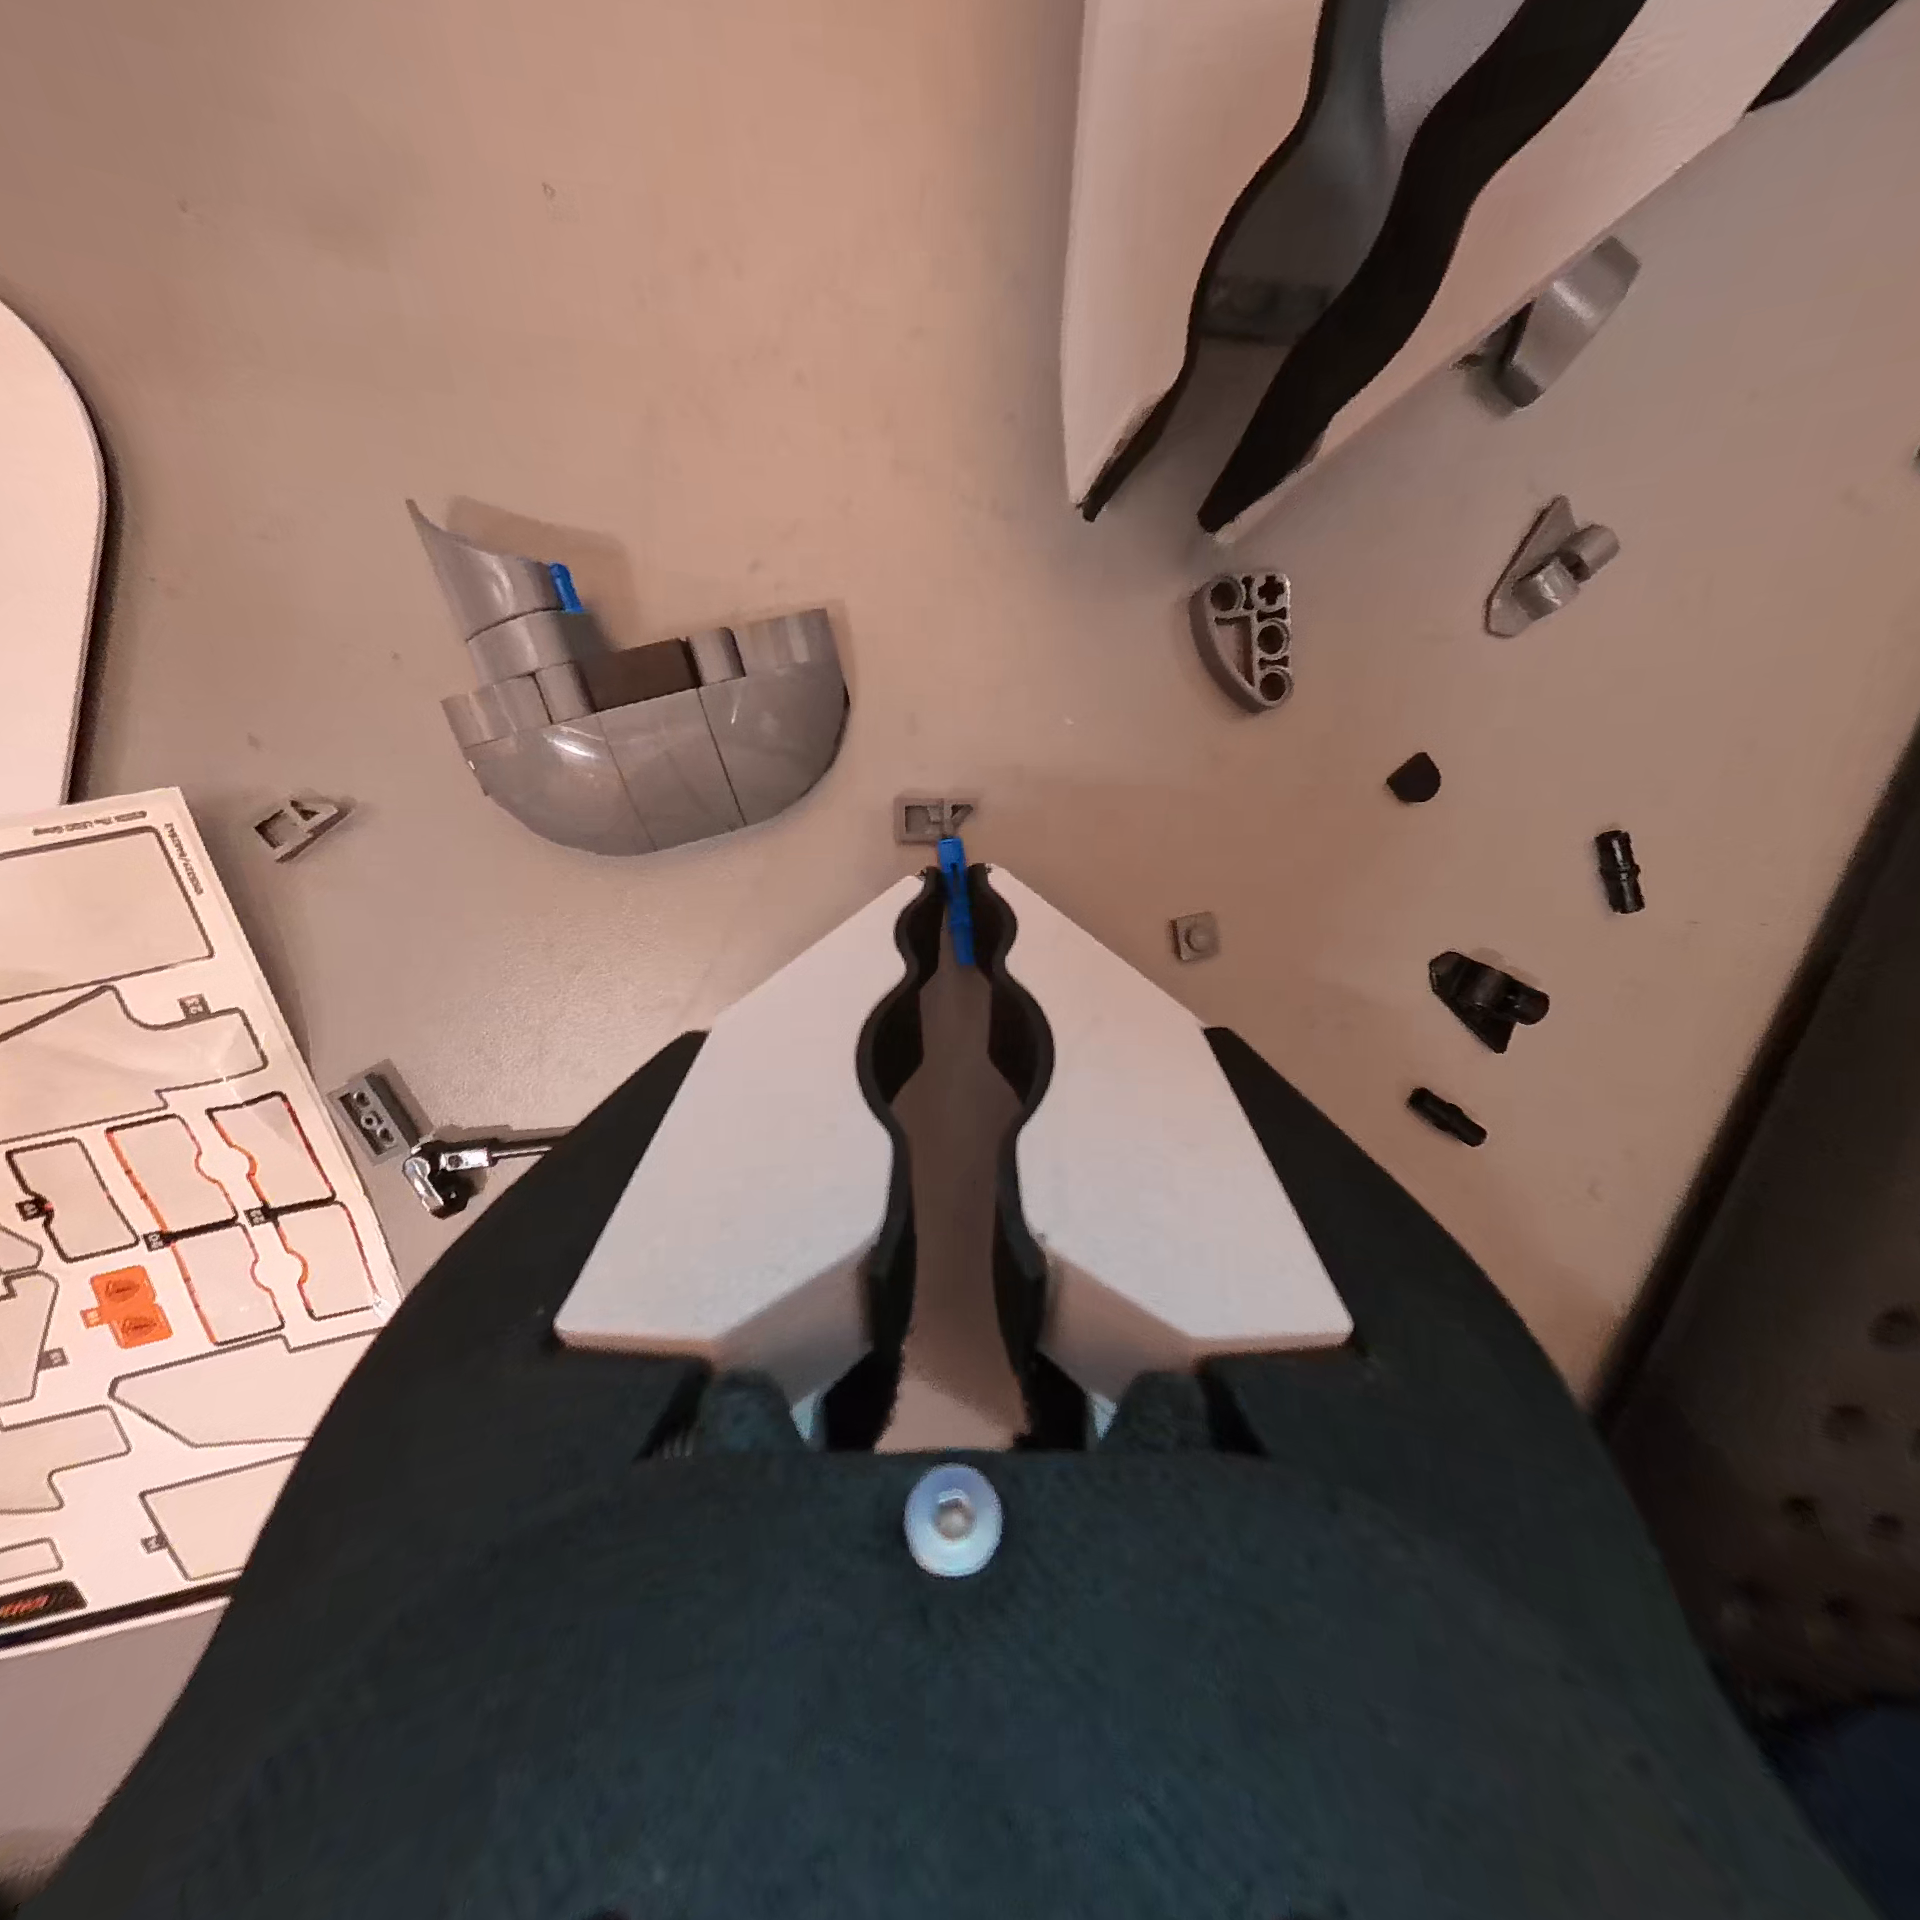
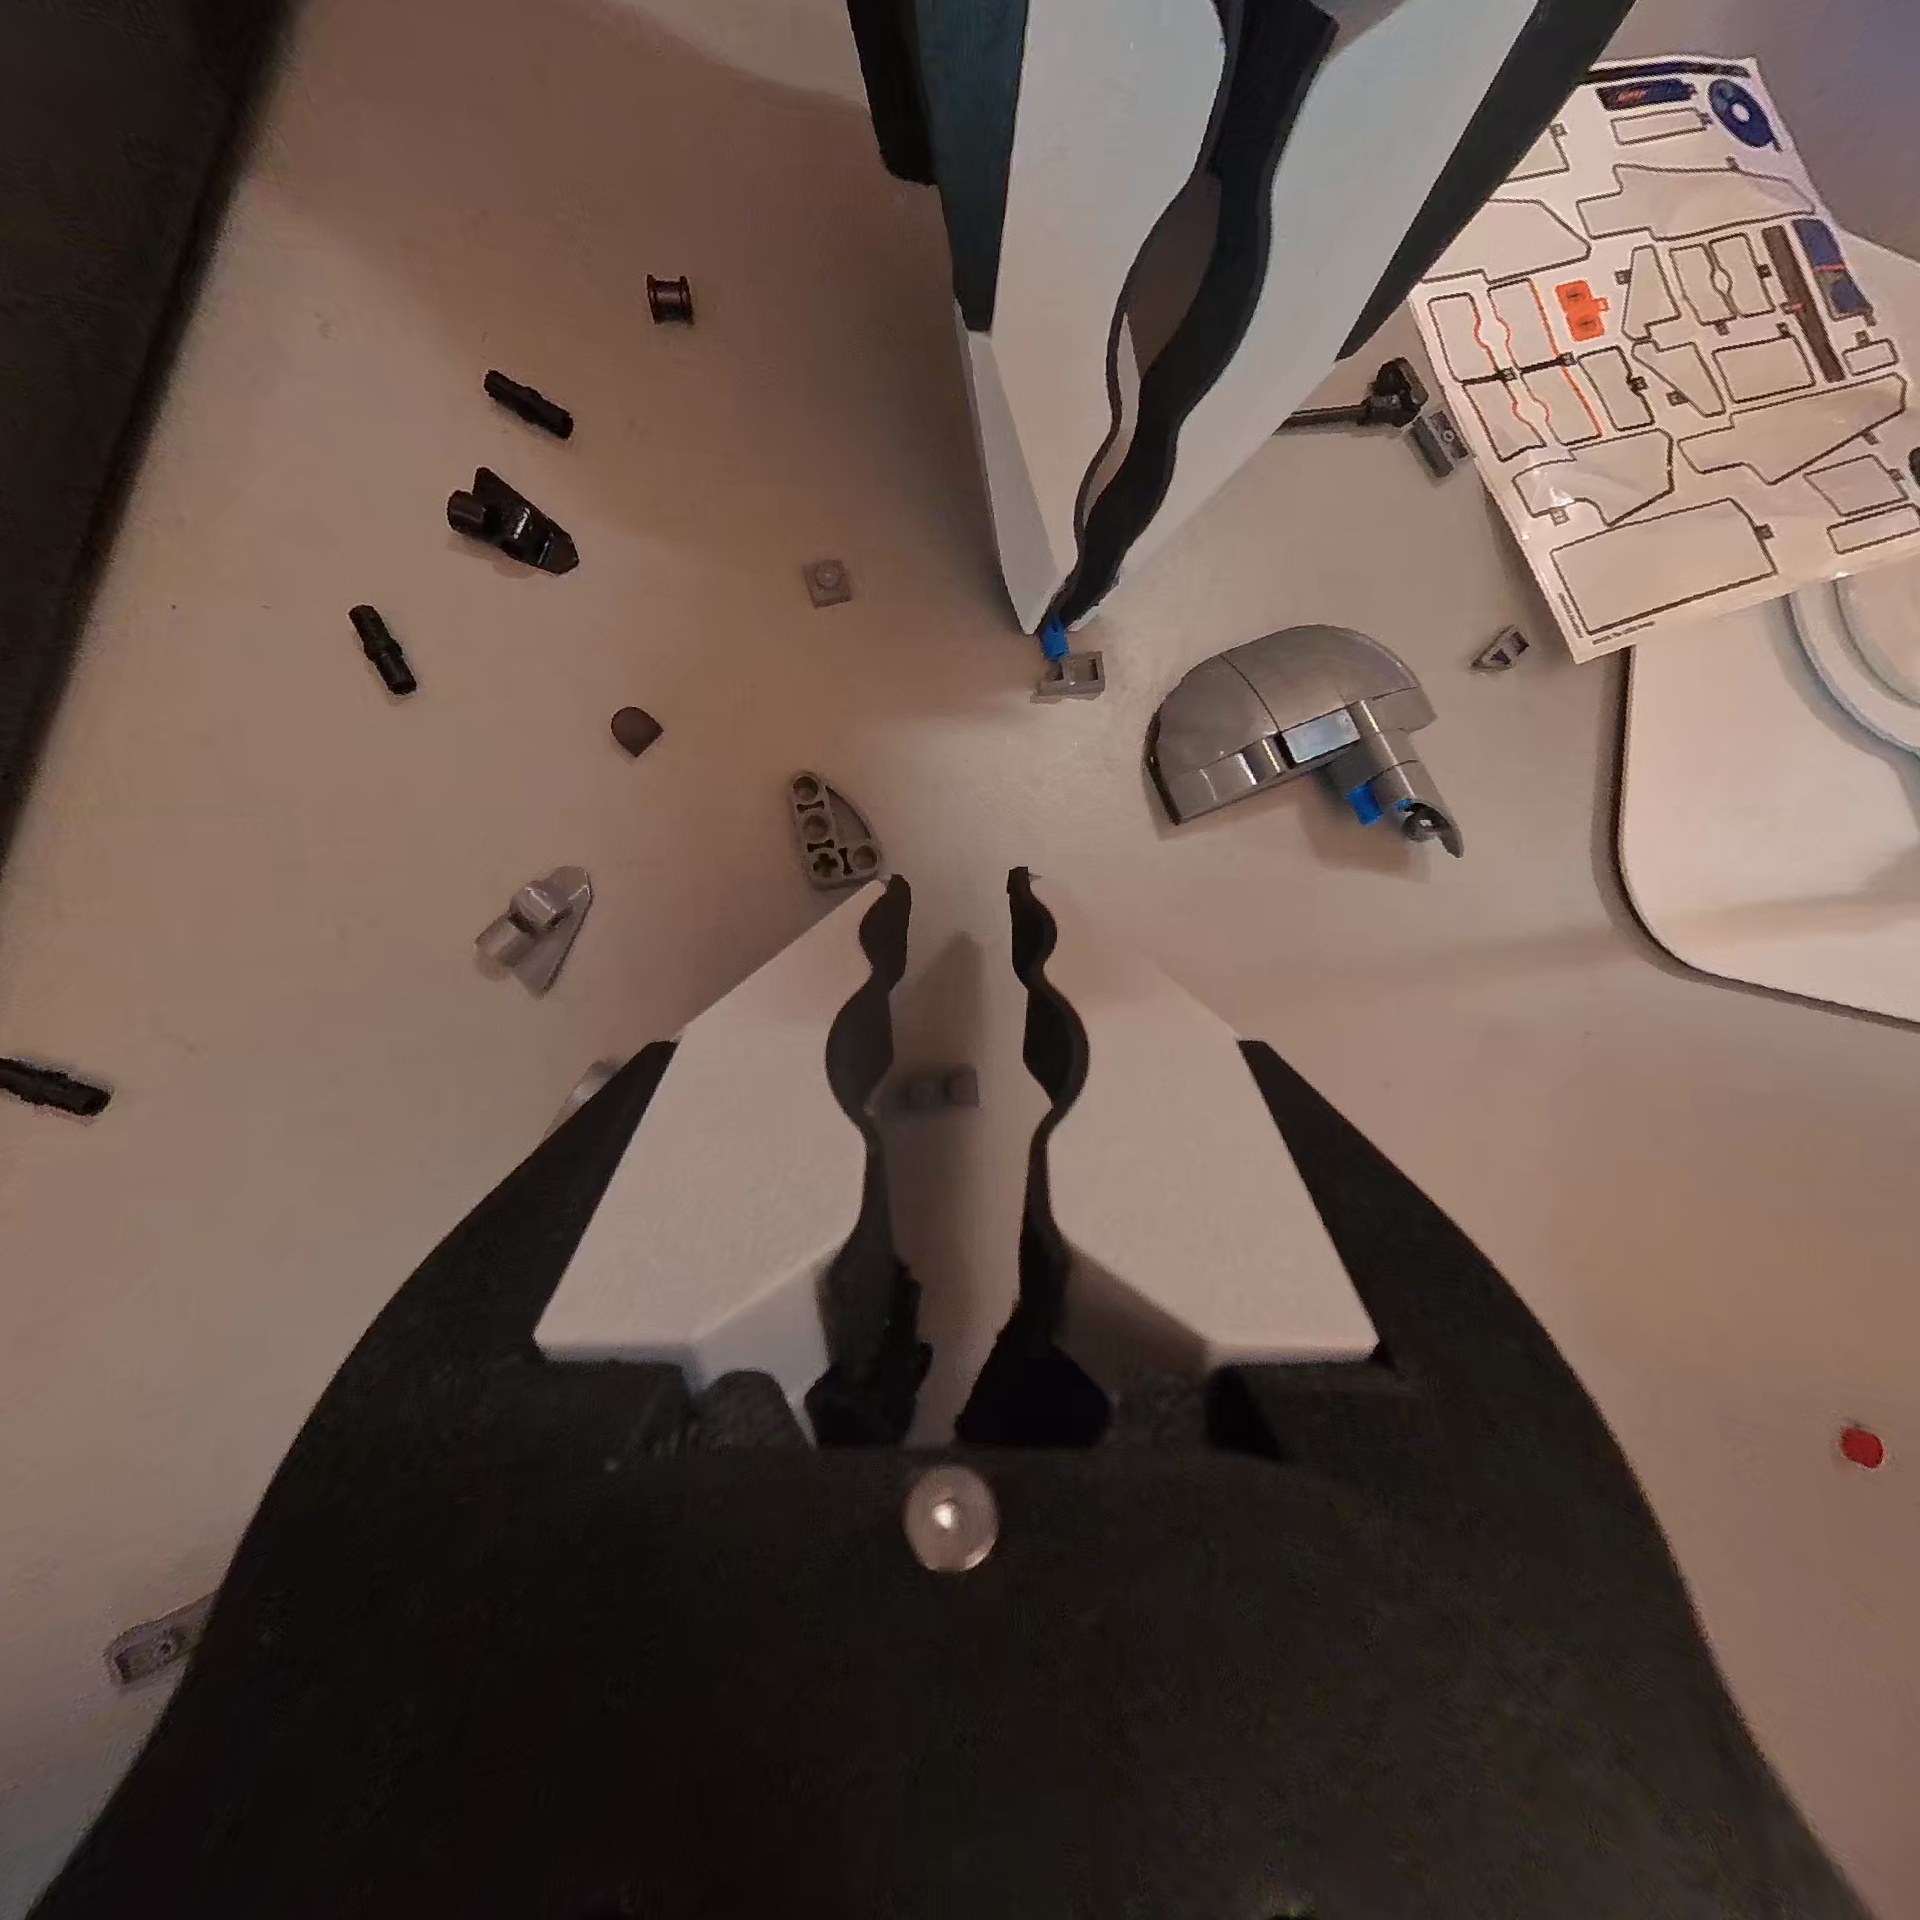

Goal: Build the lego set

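Observation:
My left gripper (image 1: 956, 878) is shut on a small blue pin (image 1: 954, 900), whose tip sits just above a small grey clip piece (image 1: 932, 818) on the table. The same grip shows in the right wrist view: the left gripper (image 2: 1062, 620), the blue pin (image 2: 1054, 637), the grey clip piece (image 2: 1072, 676). A grey curved lego assembly (image 1: 644, 727) lies to the left of it; it also shows in the right wrist view (image 2: 1288, 727). My right gripper (image 2: 956, 881) is open and empty over the table, next to a grey rounded beam piece (image 2: 836, 831).
Loose black pins and connectors (image 2: 509, 520) and grey pieces (image 2: 535, 925) lie scattered at the left of the right wrist view. A sticker sheet (image 2: 1683, 353) lies at the upper right, also in the left wrist view (image 1: 156, 1195). A white tray (image 2: 1766, 831) sits beside it. A dark perforated board (image 1: 1787, 1351) borders the table. Tip to tip, the grippers are about 7 cm apart.

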Motion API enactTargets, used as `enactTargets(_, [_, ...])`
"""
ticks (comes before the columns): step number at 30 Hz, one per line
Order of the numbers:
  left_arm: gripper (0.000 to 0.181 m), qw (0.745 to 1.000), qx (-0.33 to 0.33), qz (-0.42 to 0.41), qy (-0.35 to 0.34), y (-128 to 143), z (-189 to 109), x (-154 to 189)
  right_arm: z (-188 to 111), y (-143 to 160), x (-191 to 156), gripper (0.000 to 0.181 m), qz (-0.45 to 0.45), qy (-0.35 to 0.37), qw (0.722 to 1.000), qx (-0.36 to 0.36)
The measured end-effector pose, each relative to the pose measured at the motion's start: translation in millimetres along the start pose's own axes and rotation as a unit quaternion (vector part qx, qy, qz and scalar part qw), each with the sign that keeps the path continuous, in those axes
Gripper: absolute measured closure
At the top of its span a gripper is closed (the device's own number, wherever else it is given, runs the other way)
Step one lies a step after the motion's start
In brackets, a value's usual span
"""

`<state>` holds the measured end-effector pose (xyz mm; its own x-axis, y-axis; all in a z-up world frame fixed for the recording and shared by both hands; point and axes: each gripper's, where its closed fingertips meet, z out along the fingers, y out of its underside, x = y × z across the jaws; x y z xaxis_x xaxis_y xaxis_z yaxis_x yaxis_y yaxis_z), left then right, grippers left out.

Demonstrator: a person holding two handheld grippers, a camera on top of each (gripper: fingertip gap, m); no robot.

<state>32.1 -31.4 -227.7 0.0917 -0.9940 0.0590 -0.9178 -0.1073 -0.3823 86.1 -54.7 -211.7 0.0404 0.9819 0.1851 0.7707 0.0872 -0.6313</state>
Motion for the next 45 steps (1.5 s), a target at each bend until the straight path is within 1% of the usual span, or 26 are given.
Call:
enactTargets(5, [0.177, 1.000, 0.003, 0.001, 0.005, 0, 0, 1, 0, 1, 0, 0.163, -0.001, 0.000, 1.000, 0.001])
enactTargets(7, [0.171, 1.000, 0.002, -0.002, 0.001, -1, 0, -1, -1, 1, 0, 0.163, -0.002, 0.001, 1.000, 0.002])
enactTargets(10, [0.167, 1.000, 0.004, -0.004, 0.001, -1, 0, -2, -2, 1, 1, 0.163, -0.002, 0.002, 1.000, 0.004])
enactTargets(13, [0.168, 1.000, 0.007, -0.008, 0.005, 0, -1, -2, -2, 1, 1, 0.163, -0.001, 0.002, 1.000, 0.005])
enactTargets(18, [0.177, 1.000, 0.014, -0.015, 0.006, 0, 0, -5, -2, 0, 0, 0.163, -0.005, 0.004, 1.000, 0.004])
enactTargets(24, [0.173, 1.000, 0.016, -0.017, 0.009, 0, -2, -6, -5, 0, 3, 0.163, -0.004, 0.012, 1.000, 0.011])
enactTargets(27, [0.171, 0.999, 0.034, -0.029, 0.004, -2, -10, -11, -5, 1, 5, 0.163, -0.004, 0.015, 1.000, 0.013])
enactTargets(32, [0.171, 0.995, 0.071, -0.057, -0.041, -2, -29, -33, -9, -1, 10, 0.163, -0.003, 0.030, 0.999, 0.021])
enactTargets(38, [0.171, 0.986, 0.077, -0.105, -0.102, 18, -48, -63, -13, -1, 18, 0.163, 0.006, 0.049, 0.998, 0.029])
enactTargets(41, [0.171, 0.982, 0.067, -0.122, -0.127, 29, -51, -75, -14, 1, 22, 0.163, 0.009, 0.060, 0.998, 0.027])
enactTargets(43, [0.171, 0.981, 0.069, -0.124, -0.130, 28, -51, -77, -19, 5, 31, 0.162, 0.019, 0.081, 0.996, 0.019])
enactTargets(45, [0.171, 0.982, 0.069, -0.118, -0.131, 25, -49, -76, -30, 8, 44, 0.162, 0.037, 0.110, 0.993, 0.024])
